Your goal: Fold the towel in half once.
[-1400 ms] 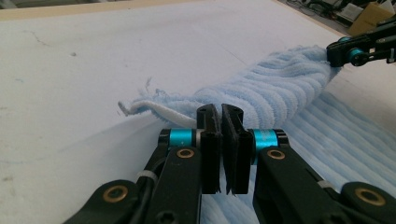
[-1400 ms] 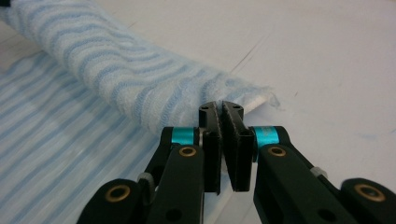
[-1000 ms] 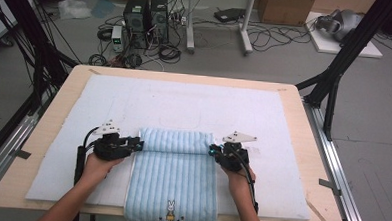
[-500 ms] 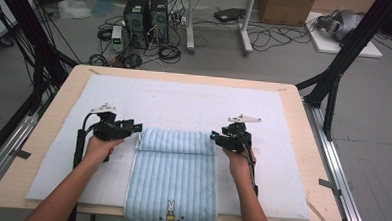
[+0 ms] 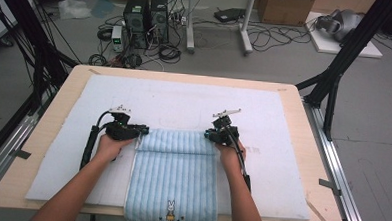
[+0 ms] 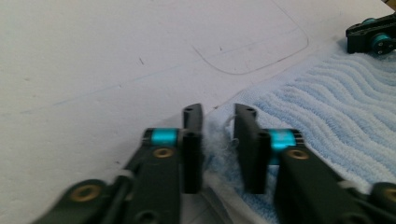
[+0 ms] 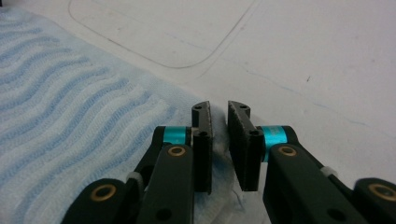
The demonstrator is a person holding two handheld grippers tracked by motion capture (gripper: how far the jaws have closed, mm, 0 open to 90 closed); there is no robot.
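The near hem of the pale blue ribbed terry towel [image 5: 173, 177] hangs over the table's front edge and is cut off at the bottom of the high view; only a small embroidered rabbit shows there. In each gripper view the towel's corner bunches between the jaws, so the cloth under the pads is hard to make out.

A white foam mat [image 5: 184, 102] covers the light wooden table [image 5: 48, 134], with a faint rounded outline drawn on it. Beyond the table, at 12 o'clock, lie a grey floor, black computer towers [image 5: 145, 13] and tangled cables; black frame legs stand at 3 and 9 o'clock.

The towel lies at 6 o'clock on the mat, its far end folded back into a doubled band. The left gripper [image 5: 142, 130] sits at the band's 9 o'clock corner, its jaws having just closed to a narrow gap, with fuzzy towel edge pinched between them [image 6: 218, 140]. The right gripper [image 5: 209, 135] sits at the 3 o'clock corner, likewise just closed, nipping the towel's edge [image 7: 219, 140].
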